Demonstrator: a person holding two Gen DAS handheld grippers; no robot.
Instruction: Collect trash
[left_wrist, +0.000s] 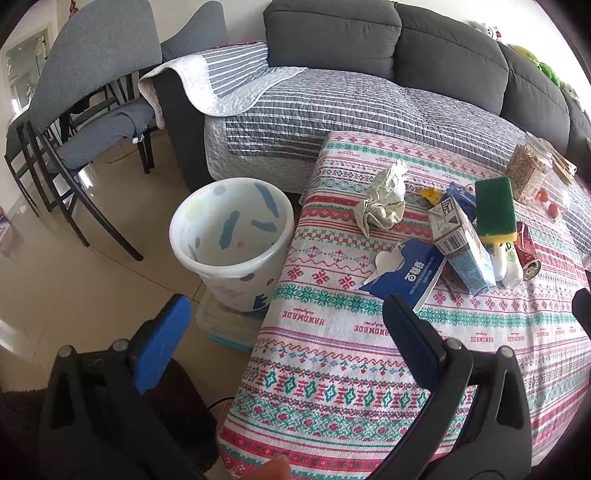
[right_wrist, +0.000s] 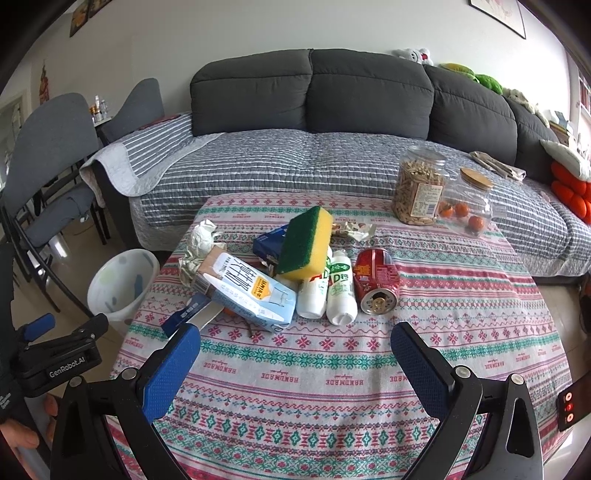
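Milk carton (right_wrist: 245, 291): light, crushable; grip across narrow sides. Left gripper (left_wrist: 284, 332) and right gripper (right_wrist: 295, 354): both spread, empty.

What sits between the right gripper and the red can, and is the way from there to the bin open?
Nothing visible lies between the right gripper and the red can; only bare tablecloth. Toward the white bin on the floor, the two white bottles and milk carton lie alongside, so lift over them.

patterned table (right_wrist: 332, 369), carton (right_wrist: 247, 291), can (right_wrist: 376, 280), bottles (right_wrist: 340, 291)
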